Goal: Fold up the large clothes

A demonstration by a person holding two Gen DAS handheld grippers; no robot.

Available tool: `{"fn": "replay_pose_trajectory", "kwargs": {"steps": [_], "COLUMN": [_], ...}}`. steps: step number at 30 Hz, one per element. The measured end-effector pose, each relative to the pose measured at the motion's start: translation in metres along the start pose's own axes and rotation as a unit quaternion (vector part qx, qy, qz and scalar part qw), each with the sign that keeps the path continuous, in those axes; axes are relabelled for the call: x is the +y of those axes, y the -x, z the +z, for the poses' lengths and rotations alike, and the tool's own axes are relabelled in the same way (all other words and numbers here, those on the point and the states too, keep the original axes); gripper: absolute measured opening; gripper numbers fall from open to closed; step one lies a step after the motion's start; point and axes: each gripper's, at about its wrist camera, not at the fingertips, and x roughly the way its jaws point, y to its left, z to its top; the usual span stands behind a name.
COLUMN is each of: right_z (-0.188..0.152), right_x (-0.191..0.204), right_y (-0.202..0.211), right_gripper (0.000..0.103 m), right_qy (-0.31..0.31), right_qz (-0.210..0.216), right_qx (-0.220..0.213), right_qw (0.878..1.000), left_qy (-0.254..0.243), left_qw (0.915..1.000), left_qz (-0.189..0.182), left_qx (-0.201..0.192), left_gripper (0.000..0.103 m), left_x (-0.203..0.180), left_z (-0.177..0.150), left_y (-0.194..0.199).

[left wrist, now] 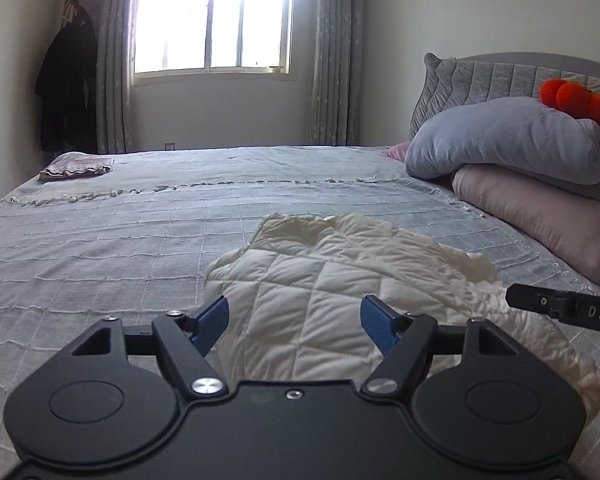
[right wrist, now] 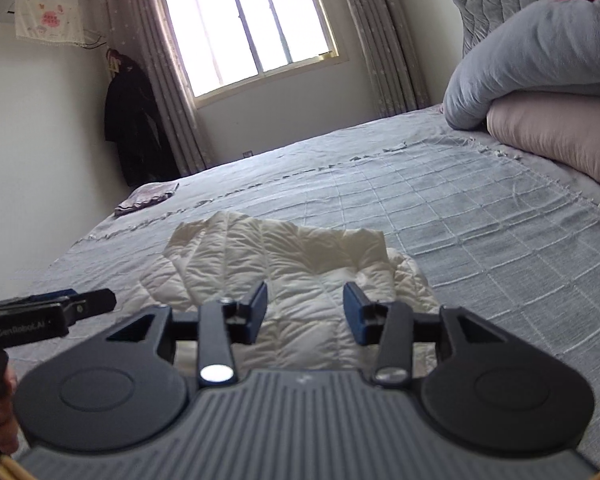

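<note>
A cream quilted jacket (left wrist: 324, 280) lies crumpled on the grey checked bedspread (left wrist: 100, 248), just ahead of both grippers; it also shows in the right wrist view (right wrist: 284, 256). My left gripper (left wrist: 294, 320) is open and empty, its blue pads spread wide over the jacket's near edge. My right gripper (right wrist: 305, 312) is open and empty, hovering over the jacket's near part. The right gripper's tip shows at the right edge of the left wrist view (left wrist: 518, 294). The left gripper's tip shows at the left of the right wrist view (right wrist: 100, 300).
A small folded patterned cloth (left wrist: 76, 168) lies at the bed's far left corner. A grey blanket (left wrist: 508, 140) on a pink pillow (left wrist: 540, 216) is stacked at the right by the headboard, with an orange plush toy (left wrist: 580, 100). A dark coat (left wrist: 66, 88) hangs by the window.
</note>
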Motion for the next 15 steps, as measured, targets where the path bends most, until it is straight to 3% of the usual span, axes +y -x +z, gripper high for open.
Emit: {"fn": "replay_pose_trajectory", "kwargs": {"steps": [4, 9, 15], "right_z": [-0.006, -0.019, -0.032], "right_x": [0.008, 0.009, 0.008], "right_y": [0.019, 0.012, 0.004], "right_gripper": [0.041, 0.041, 0.041], "right_qy": [0.032, 0.057, 0.067], "right_qz": [0.008, -0.026, -0.036], "right_qx": [0.013, 0.070, 0.082], "right_qw": [0.999, 0.996, 0.994], "left_qy": [0.015, 0.018, 0.049], "left_qw": [0.9998, 0.9995, 0.9981], "left_qz": [-0.008, -0.003, -0.012], "left_qx": [0.001, 0.024, 0.036], "left_gripper": [0.072, 0.074, 0.074], "left_x": [-0.009, -0.017, -0.012], "left_z": [-0.021, -0.050, -0.052], "left_y": [0.025, 0.018, 0.016]}}
